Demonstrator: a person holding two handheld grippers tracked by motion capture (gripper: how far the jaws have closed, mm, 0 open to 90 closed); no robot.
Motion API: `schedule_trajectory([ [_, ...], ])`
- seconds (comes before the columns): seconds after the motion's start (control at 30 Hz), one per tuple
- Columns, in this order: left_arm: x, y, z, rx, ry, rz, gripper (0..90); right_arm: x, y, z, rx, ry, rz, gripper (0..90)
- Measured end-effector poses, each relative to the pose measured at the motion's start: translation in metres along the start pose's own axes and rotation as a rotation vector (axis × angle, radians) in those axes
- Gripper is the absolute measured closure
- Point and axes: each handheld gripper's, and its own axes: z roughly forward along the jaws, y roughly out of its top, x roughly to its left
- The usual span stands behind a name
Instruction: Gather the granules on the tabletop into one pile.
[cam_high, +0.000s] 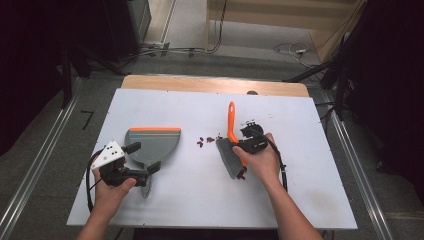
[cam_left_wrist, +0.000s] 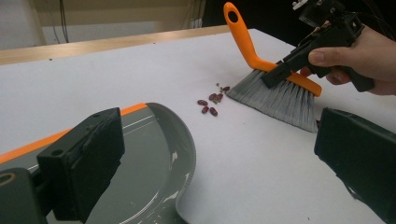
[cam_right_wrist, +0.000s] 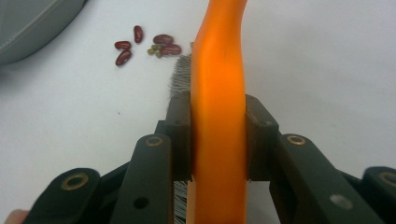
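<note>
Two hand-held grippers: right hand-held gripper (cam_high: 246, 146) clamps brush (cam_high: 231, 145) by beans (cam_high: 206, 140); left hand-held gripper (cam_high: 146, 157) open over dustpan (cam_high: 152, 142) on bench (cam_high: 200, 200).

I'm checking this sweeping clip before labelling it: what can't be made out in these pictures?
- Dustpan handle, high view: covered by the left gripper, so the grip itself is unclear.
- Dustpan, left gripper view: cut off by the bottom edge and hidden behind a jaw.
- Beans, high view: too small to count.
- Brush, right gripper view: bristles mostly hidden behind the handle and the right gripper.
</note>
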Motion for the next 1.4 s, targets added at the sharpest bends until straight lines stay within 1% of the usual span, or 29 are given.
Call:
schedule_trajectory([
  [0.2,-0.001,0.0,0.001,0.003,-0.003,0.002,2.1,-0.007,-0.002,-0.004,-0.007,-0.015,0.015,67.1],
  [0.27,-0.001,0.0,0.001,0.002,-0.003,0.001,2.1,-0.007,-0.003,-0.005,-0.011,-0.01,0.022,67.1],
  [0.37,-0.001,0.0,0.001,0.0,-0.002,0.0,2.1,-0.005,-0.002,-0.008,-0.036,0.031,0.041,67.7],
  [0.47,-0.001,0.001,0.001,-0.001,-0.002,0.0,2.1,0.004,0.001,-0.011,-0.047,0.055,0.04,68.3],
  [0.63,-0.001,0.001,0.002,-0.002,-0.007,0.003,2.1,0.027,0.014,-0.011,-0.067,0.07,0.0,68.6],
  [0.73,-0.001,0.001,0.002,-0.003,-0.007,0.003,2.1,0.042,0.024,-0.003,-0.06,0.081,-0.022,68.7],
  [0.9,0.001,0.001,0.0,-0.006,-0.005,-0.004,2.1,0.067,0.04,0.018,-0.036,0.095,-0.046,68.8],
  [0.97,0.001,0.001,0.001,-0.01,-0.008,-0.006,2.1,0.074,0.046,0.028,-0.023,0.108,-0.033,68.8],
  [1.03,0.001,0.001,0.001,-0.005,-0.007,-0.003,2.1,0.076,0.05,0.035,-0.015,0.107,-0.024,68.8],
  [1.07,0.001,0.0,0.001,-0.005,-0.007,-0.001,2.1,0.076,0.052,0.038,-0.012,0.099,-0.025,68.8],
  [1.13,0.001,0.0,0.001,-0.001,-0.008,0.001,2.1,0.072,0.055,0.042,0.0,0.068,-0.014,68.7],
  [1.23,0.002,0.0,0.001,-0.002,-0.009,-0.001,2.1,0.059,0.055,0.045,0.013,0.057,0.017,68.3],
  [1.4,0.0,0.0,0.002,0.001,-0.011,-0.001,2.1,0.04,0.05,0.037,0.006,0.023,0.063,67.9],
])
